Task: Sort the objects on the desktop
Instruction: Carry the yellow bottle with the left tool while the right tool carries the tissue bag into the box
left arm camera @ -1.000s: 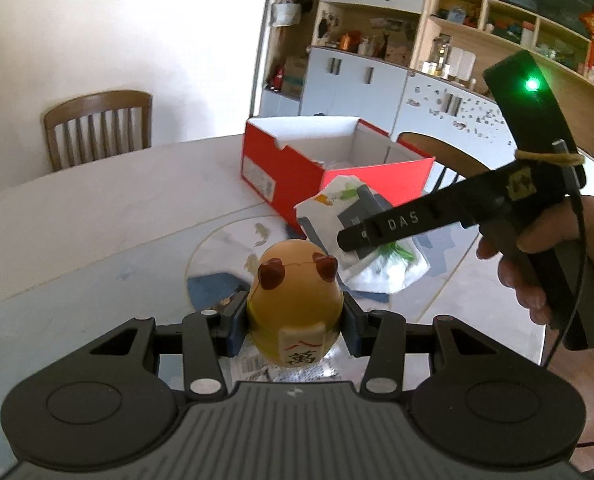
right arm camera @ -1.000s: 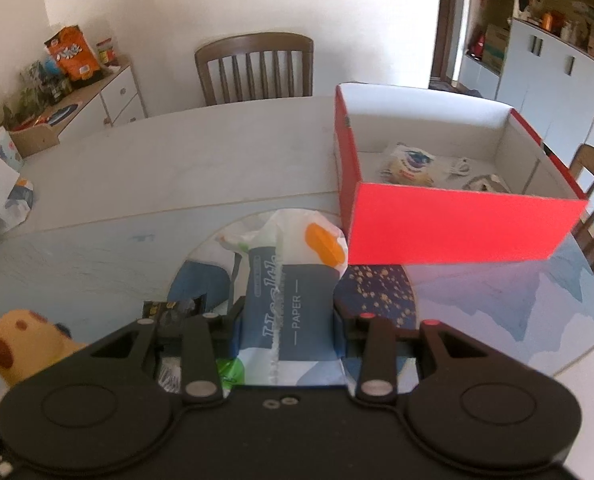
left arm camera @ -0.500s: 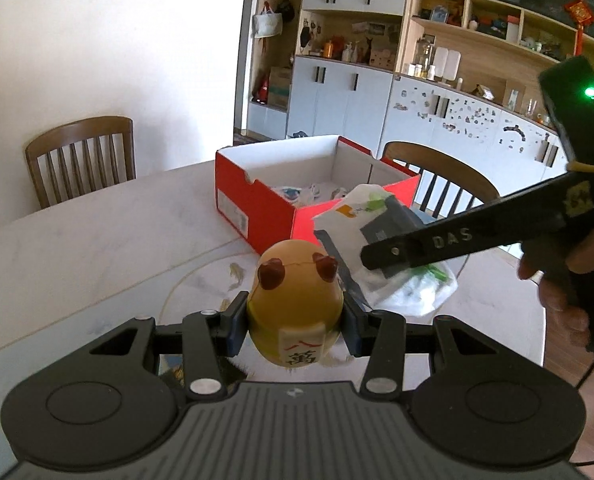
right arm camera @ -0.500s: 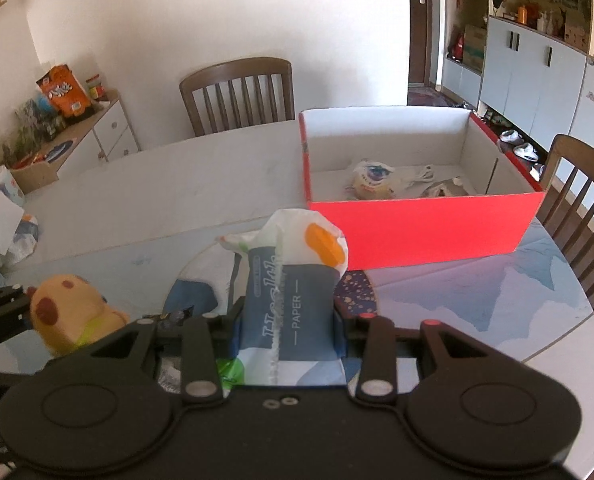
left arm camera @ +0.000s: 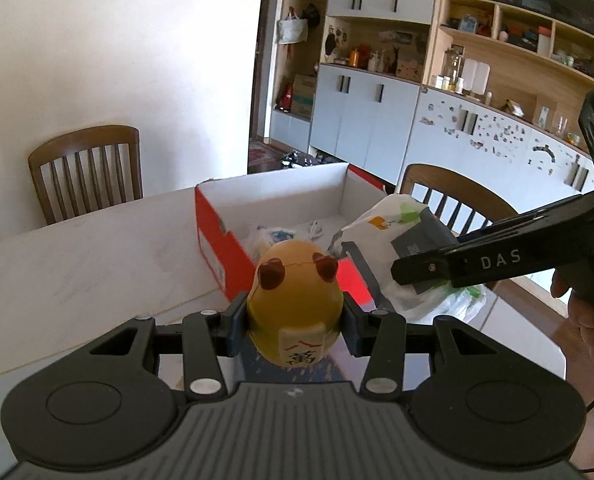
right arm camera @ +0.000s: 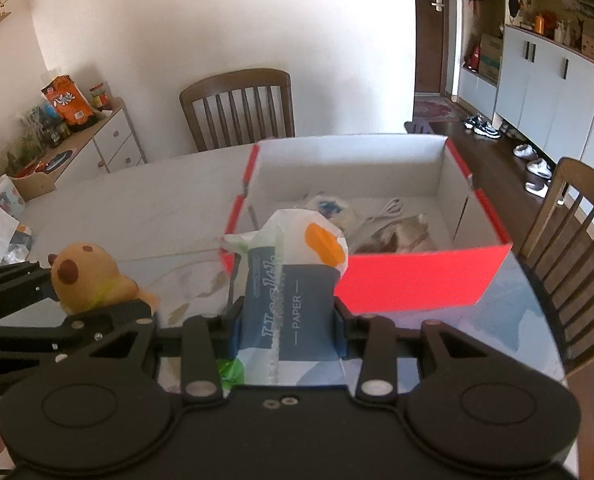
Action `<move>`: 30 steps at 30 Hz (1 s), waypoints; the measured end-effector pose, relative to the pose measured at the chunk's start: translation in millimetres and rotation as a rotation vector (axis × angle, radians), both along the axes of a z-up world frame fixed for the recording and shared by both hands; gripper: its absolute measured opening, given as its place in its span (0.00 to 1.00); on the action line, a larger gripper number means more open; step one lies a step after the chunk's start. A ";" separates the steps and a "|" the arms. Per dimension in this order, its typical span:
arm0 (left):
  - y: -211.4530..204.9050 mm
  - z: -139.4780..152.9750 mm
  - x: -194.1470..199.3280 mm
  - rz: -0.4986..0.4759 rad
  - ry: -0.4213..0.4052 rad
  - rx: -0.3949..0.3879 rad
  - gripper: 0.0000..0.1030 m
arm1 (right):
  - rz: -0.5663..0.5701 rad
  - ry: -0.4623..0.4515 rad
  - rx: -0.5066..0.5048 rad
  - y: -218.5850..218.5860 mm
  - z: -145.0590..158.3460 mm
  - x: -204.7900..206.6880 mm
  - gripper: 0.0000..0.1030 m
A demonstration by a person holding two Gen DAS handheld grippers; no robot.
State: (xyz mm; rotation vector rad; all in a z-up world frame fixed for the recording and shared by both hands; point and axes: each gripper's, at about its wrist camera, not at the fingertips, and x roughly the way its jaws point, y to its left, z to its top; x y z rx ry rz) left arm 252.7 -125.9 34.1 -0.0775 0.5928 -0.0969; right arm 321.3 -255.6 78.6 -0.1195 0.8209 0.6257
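Pale marble-look dining table point(right arm camera: 137, 200) with brown wooden chairs around it, cabinets behind. Left gripper point(left arm camera: 295, 316) is clamped on a yellow egg-shaped plush toy with brown ears point(left arm camera: 295, 300), held above the table just short of the open red cardboard box with white inside point(right arm camera: 417, 280). Right gripper point(right arm camera: 287, 322) is clamped on a soft plastic tissue pack, white and grey-blue, printed PAPER point(right arm camera: 293, 280), at the box's near wall. Box already holds a few small items, too blurred to identify.

Matt plush toy point(left arm camera: 295, 300), glossy crinkled plastic tissue pack point(right arm camera: 293, 280), matt red cardboard box point(right arm camera: 421, 276) — on a smooth, glossy table point(right arm camera: 137, 208).
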 end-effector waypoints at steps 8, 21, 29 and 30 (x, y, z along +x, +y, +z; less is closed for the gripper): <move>-26.5 10.1 37.0 0.029 -0.009 0.027 0.44 | 0.023 -0.029 0.003 -25.5 10.6 39.9 0.39; -43.2 16.0 100.4 0.059 0.045 0.078 0.44 | 0.047 -0.025 0.034 -44.3 15.8 102.9 0.39; -42.4 10.4 133.5 0.084 0.099 0.101 0.44 | 0.049 -0.005 0.026 -42.0 6.3 140.6 0.39; -42.5 9.4 137.0 0.083 0.104 0.103 0.44 | 0.054 -0.002 0.019 -40.7 3.5 145.9 0.39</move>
